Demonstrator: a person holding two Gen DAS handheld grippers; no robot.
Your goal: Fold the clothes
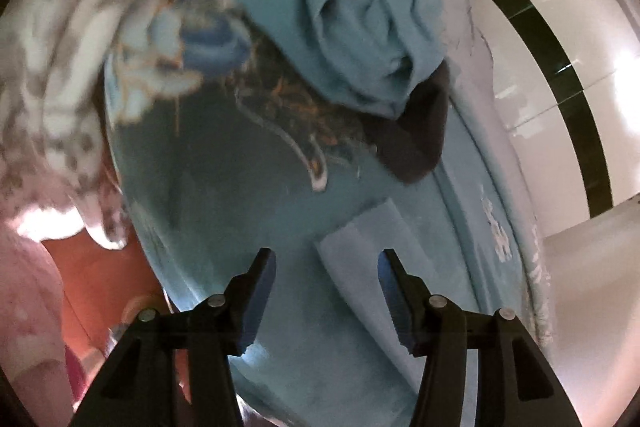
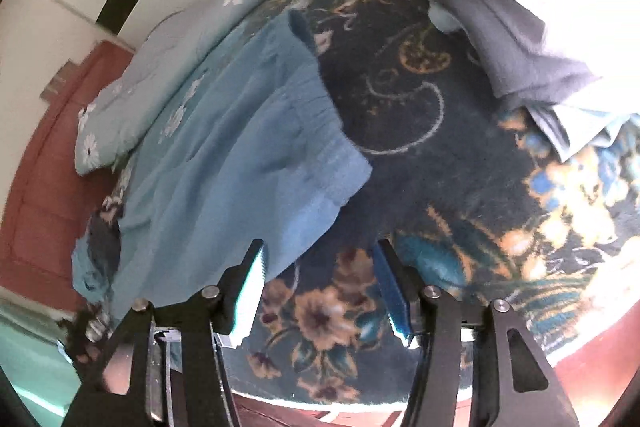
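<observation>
A blue garment (image 1: pixel 360 39) lies bunched at the top of the left wrist view, over a dark cloth (image 1: pixel 416 143). A flat pale blue piece of cloth (image 1: pixel 356 267) lies on the bed just under my left gripper (image 1: pixel 325 255), close to its right finger. That gripper stands open and its pads press on nothing. In the right wrist view a blue garment (image 2: pixel 240 155) is spread on the dark floral blanket (image 2: pixel 400 115), ribbed band toward the middle. My right gripper (image 2: pixel 320 245) is open, its left finger over the garment's lower edge, with only blanket between the fingers.
A daisy-print pillow (image 2: pixel 132 99) lies along the bed's far side by the white wall. A grey garment (image 2: pixel 520 43) lies at the upper right of the right wrist view. A white and grey patterned cloth (image 1: pixel 60 67) is heaped at the left. Red-brown floor (image 2: pixel 40 187) borders the bed.
</observation>
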